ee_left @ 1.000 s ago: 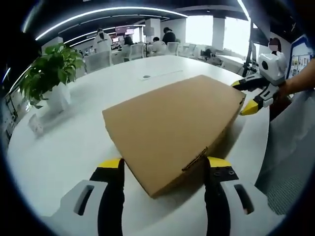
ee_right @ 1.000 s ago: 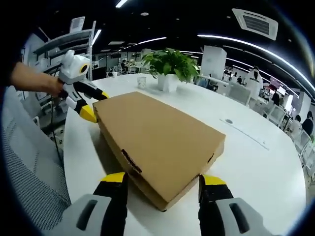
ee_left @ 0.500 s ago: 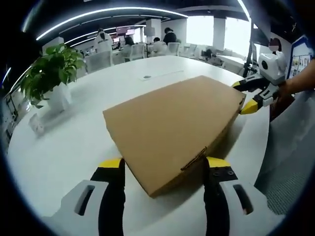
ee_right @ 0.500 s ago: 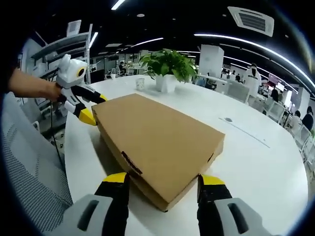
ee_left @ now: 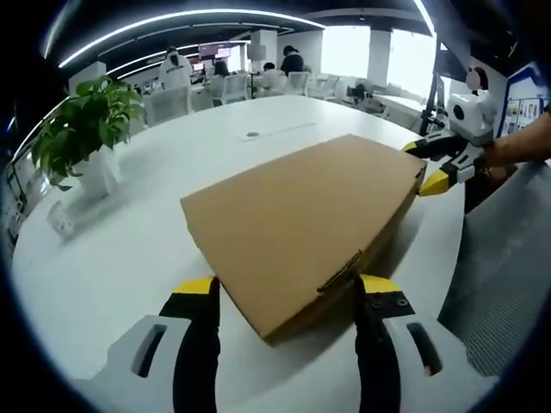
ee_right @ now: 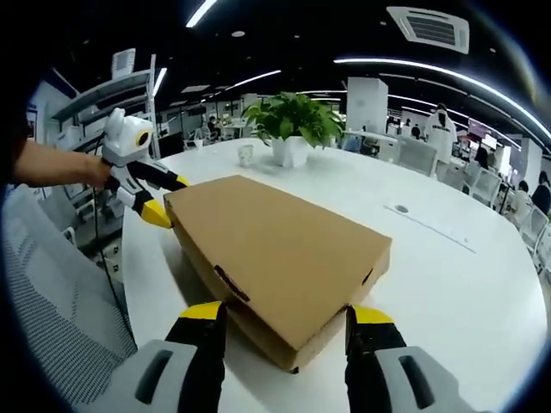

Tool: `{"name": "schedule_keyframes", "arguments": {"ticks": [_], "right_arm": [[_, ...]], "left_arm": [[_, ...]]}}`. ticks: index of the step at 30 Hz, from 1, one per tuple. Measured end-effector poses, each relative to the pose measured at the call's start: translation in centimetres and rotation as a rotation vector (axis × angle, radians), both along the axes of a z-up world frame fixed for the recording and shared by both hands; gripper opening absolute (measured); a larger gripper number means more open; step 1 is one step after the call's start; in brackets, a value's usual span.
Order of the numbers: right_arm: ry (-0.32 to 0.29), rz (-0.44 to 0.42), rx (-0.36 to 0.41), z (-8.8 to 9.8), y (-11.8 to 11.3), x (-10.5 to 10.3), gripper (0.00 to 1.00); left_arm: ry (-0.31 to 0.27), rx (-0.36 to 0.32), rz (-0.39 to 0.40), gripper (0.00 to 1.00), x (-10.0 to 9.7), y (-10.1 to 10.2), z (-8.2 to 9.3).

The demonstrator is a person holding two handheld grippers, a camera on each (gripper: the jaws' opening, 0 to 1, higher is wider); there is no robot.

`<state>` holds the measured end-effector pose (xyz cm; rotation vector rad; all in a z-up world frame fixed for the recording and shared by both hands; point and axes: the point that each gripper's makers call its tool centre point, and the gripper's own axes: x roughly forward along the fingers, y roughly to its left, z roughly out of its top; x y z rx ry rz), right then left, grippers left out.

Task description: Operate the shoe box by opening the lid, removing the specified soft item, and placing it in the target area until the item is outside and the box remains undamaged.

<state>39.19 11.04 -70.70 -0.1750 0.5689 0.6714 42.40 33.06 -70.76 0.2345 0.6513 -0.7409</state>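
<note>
A closed brown cardboard shoe box [ee_left: 301, 215] lies flat on the round white table [ee_left: 129, 249], lid down. In the left gripper view my left gripper [ee_left: 288, 288] stands open, its yellow-tipped jaws straddling the box's near corner without pressing it. At the far right corner the right gripper [ee_left: 428, 163] is held by a hand, jaws apart around that corner. The right gripper view shows the same box [ee_right: 275, 245] from the opposite end, with my right gripper [ee_right: 287, 314] open astride its corner and the left gripper [ee_right: 164, 198] at the far left corner. The box's contents are hidden.
A potted green plant [ee_left: 86, 129] [ee_right: 293, 120] stands on the table beyond the box, with a small cup [ee_right: 246, 155] beside it. A grey mesh chair [ee_right: 60, 327] [ee_left: 508, 275] sits close to the table edge. People sit at desks in the background.
Both views have shifted slightly with the hands. The box has stayed put and shut, and both grippers remain open at its opposite corners.
</note>
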Motion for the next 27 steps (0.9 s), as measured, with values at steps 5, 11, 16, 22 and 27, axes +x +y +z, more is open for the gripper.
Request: {"name": "schedule_keyframes", "arguments": {"ticks": [5,11,16,22,27], "right_arm": [[0.002,0.002,0.007,0.4,0.1,0.0,0.53],[0.005,-0.001,0.026,1.2,0.0,0.0,0.53],[0.002,-0.004,0.040,1.7,0.1,0.0,0.54],[-0.003,0.000,0.053,2.5,0.1,0.0,0.55],[-0.019,0.007,0.051,3.0,0.1,0.1,0.54]], "left_arm": [[0.001,0.001,-0.006,0.63,0.0,0.0,0.4],[-0.003,-0.001,-0.013,0.63,0.0,0.1,1.0],[-0.007,0.005,-0.023,0.63,-0.1,0.0,1.4],[-0.018,0.012,-0.032,0.63,-0.1,0.0,2.1],[-0.031,0.011,-0.032,0.63,0.1,0.0,2.7]]}}
